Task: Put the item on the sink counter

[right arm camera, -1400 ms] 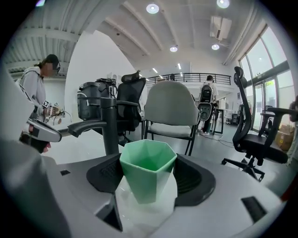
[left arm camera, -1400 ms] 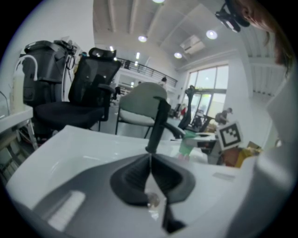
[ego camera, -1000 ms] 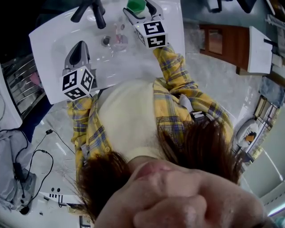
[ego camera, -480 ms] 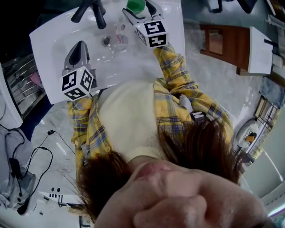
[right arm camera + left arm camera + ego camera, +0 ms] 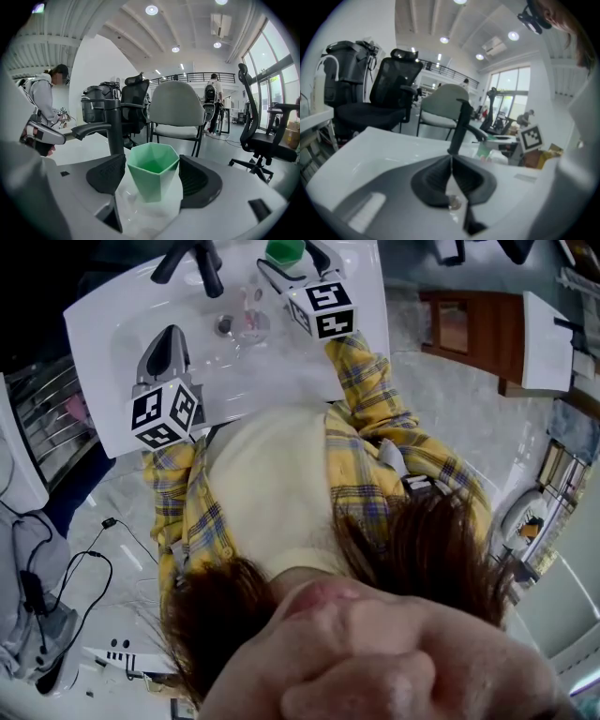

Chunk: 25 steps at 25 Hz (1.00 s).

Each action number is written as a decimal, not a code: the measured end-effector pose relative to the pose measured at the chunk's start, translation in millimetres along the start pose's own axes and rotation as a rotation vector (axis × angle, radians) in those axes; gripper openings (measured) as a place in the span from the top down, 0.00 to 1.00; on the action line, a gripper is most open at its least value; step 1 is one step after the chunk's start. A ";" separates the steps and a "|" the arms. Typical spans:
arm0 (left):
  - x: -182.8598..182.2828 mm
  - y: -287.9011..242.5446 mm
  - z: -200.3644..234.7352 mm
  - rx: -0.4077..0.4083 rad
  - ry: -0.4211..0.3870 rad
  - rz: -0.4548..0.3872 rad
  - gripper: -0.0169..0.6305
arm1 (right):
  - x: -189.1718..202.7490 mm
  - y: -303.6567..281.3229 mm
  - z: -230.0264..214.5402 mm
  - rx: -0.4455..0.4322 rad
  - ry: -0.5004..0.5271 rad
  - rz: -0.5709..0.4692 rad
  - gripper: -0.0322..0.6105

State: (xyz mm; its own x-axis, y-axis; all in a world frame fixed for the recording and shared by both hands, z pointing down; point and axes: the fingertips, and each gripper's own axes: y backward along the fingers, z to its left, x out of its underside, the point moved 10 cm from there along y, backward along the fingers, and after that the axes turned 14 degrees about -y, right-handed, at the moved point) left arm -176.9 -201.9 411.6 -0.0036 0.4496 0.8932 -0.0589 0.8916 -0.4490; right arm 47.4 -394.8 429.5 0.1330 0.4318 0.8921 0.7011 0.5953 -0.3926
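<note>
A green faceted cup (image 5: 153,176) stands upright on the white sink's (image 5: 94,324) back counter, right of the black faucet (image 5: 202,263). My right gripper (image 5: 152,171) is shut on the cup, one pad against each side of its rim. In the head view the cup (image 5: 284,249) shows at the top edge between the right gripper's (image 5: 292,261) jaws. My left gripper (image 5: 171,334) hangs over the basin's left part, shut with nothing in it. In the left gripper view its jaws (image 5: 451,159) meet in front of the faucet (image 5: 461,126).
A clear item with pink in it (image 5: 249,320) sits in the basin beside the drain (image 5: 223,327). A metal rack (image 5: 42,409) stands left of the sink and cables (image 5: 89,559) lie on the floor. Office chairs (image 5: 176,112) stand behind the sink.
The right gripper has shifted slightly towards the back of the sink with the green cup. The left gripper has stayed still.
</note>
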 end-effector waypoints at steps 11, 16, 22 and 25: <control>-8.2 3.8 -7.0 0.061 -0.025 -0.041 0.96 | -0.3 27.5 3.2 0.034 -0.050 0.008 0.44; -9.5 4.6 -9.9 0.087 -0.041 -0.051 0.96 | 1.8 42.0 4.6 0.052 -0.071 -0.005 0.44; -10.1 6.0 -16.0 0.117 -0.067 -0.062 0.96 | 8.5 58.4 5.6 0.066 -0.084 0.006 0.44; -10.9 6.0 -16.9 0.128 -0.071 -0.066 0.96 | 11.5 66.1 7.9 0.066 -0.091 0.015 0.44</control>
State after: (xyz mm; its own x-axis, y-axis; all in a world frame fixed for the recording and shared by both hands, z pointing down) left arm -160.3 -200.6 398.8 -0.0655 0.3810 0.9223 -0.1877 0.9030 -0.3864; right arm 89.7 -345.2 412.1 0.0772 0.4992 0.8631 0.6515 0.6300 -0.4227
